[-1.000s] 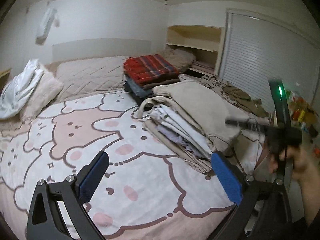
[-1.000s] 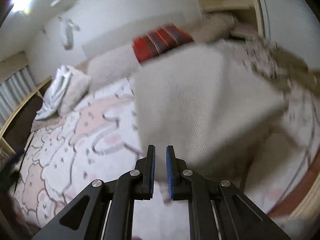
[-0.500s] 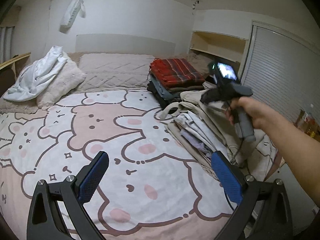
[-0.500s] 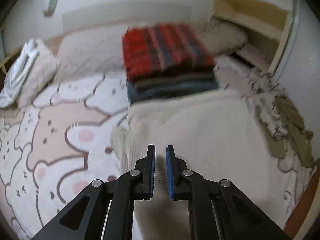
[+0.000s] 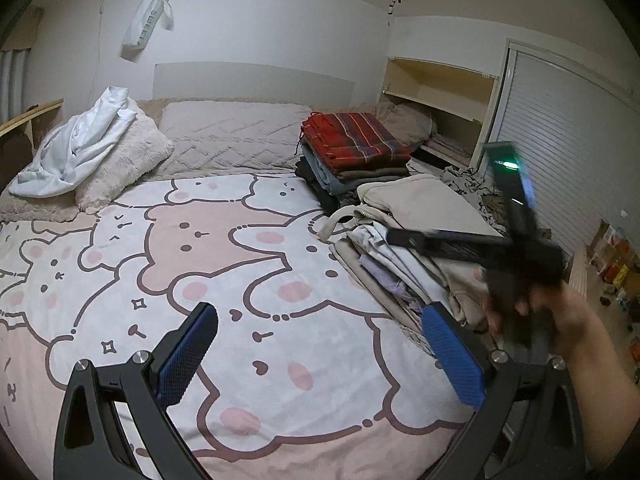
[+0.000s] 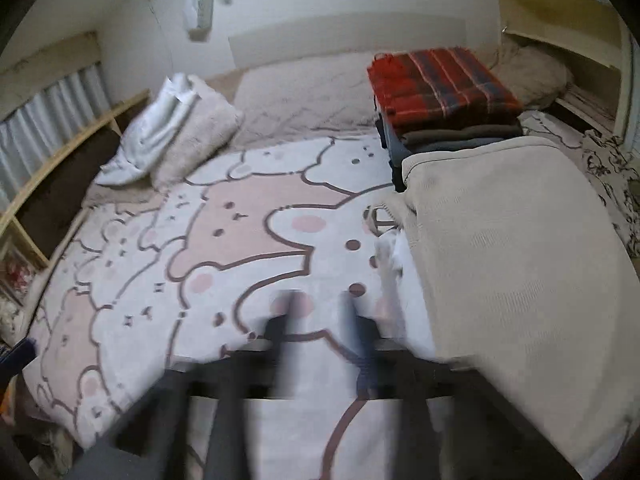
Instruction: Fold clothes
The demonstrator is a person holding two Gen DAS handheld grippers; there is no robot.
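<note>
A beige folded garment point(image 5: 424, 208) point(image 6: 512, 248) tops a pile of folded clothes point(image 5: 380, 264) on the right side of the bed. Behind it stands a second stack topped by a red plaid piece point(image 5: 356, 140) point(image 6: 440, 80). My left gripper point(image 5: 318, 320) hangs open over the bear-print bedcover point(image 5: 200, 240), left of the pile, holding nothing. My right gripper point(image 6: 320, 320) is blurred and its jaws are opening, with only bedcover showing between them, just left of the beige garment. A hand point(image 5: 568, 320) carries it at the pile's near right.
A crumpled white garment point(image 5: 80, 144) lies on a fluffy pillow point(image 5: 124, 168) at the bed's far left. A quilted pillow point(image 5: 232, 140) lies at the headboard. Shelves point(image 5: 440, 92) and a slatted door point(image 5: 560, 140) stand to the right. A wooden rail point(image 6: 60, 152) runs along the left.
The right gripper, shut before, now has its jaws apart and blurred. It has drawn back from above the beige garment toward the near edge of the bed. The left gripper has stayed open.
</note>
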